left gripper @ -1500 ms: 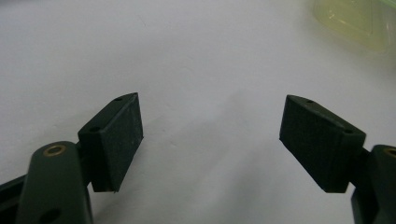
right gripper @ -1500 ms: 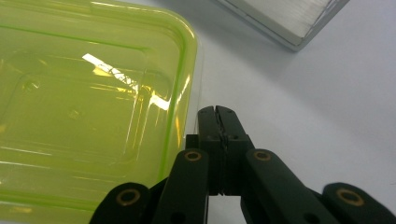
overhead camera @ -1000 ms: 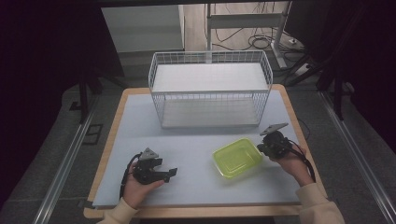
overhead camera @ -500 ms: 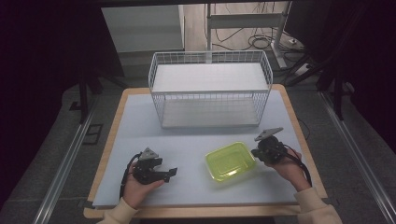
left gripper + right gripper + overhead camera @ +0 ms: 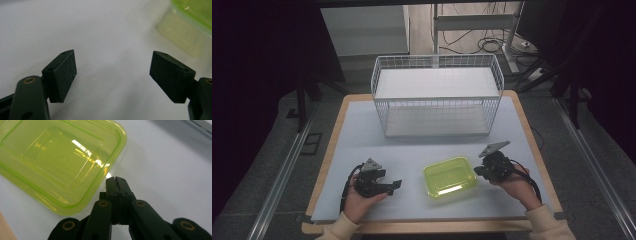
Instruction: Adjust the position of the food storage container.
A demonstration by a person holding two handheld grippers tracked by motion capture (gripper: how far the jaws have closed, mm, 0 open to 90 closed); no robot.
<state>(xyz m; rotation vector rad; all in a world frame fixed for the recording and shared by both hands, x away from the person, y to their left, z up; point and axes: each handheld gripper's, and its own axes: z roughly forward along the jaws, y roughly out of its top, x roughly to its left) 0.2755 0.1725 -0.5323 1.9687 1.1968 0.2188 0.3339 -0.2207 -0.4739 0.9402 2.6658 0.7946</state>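
The surface (image 5: 362, 130) carries a wire basket (image 5: 437, 95) at the back. Nearer the person than the basket lies the green tub (image 5: 450, 176). The right hand-held gripper (image 5: 115, 180), jaws pressed together, touches the tub's corner; the left hand-held gripper (image 5: 112, 72), spread and empty, rests left of the tub. Pushed off-centre, the tub could spin or slide away.

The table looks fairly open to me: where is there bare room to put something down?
The widest free patch is the strip between the wire basket and the green container. The table is also bare left of the basket. It is tightest near the front edge, where the left claw, the container and the right claw sit in a row.
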